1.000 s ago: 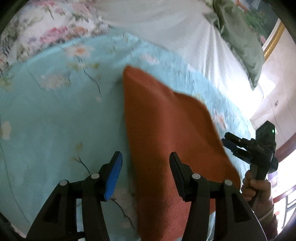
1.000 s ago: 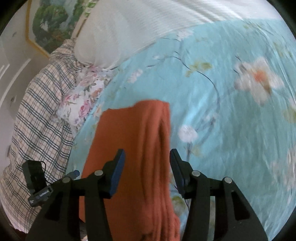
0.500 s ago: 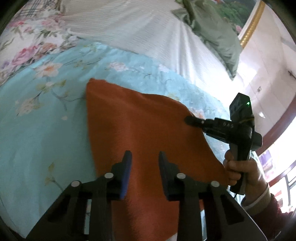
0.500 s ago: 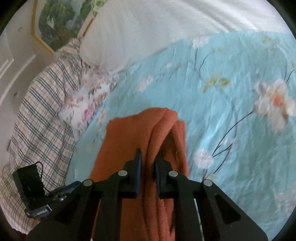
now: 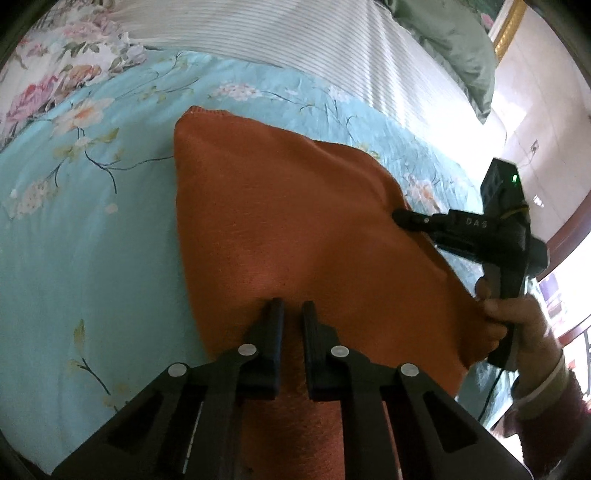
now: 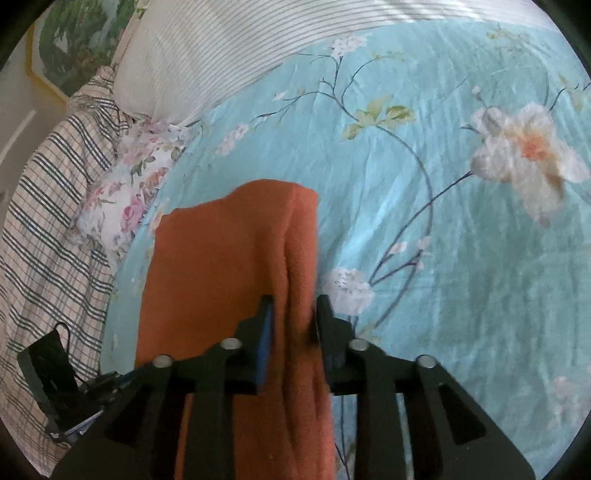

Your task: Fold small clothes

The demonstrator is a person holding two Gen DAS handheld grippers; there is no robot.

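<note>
An orange knitted cloth (image 5: 288,206) lies partly folded on a light blue flowered bedspread (image 5: 92,221). My left gripper (image 5: 292,314) is shut on the cloth's near part, with a pinch of the fabric between its pads. In the right wrist view the cloth (image 6: 221,251) has a doubled fold along its right edge. My right gripper (image 6: 293,314) straddles that fold and its jaws are opening, with the fold still loosely between them. From the left wrist view, the right gripper (image 5: 402,218) sits at the cloth's right edge, held by a hand (image 5: 517,314).
A white striped pillow (image 5: 295,33) and a green pillow (image 5: 450,44) lie at the head of the bed. A floral pillow (image 6: 118,206) and a plaid cloth (image 6: 48,206) are at the left. Bare bedspread (image 6: 443,221) stretches right of the cloth.
The left gripper slid from the cloth's left edge onto the cloth and closed on it. The right gripper closed on the fold, then spread again. Both sank toward the bed.
</note>
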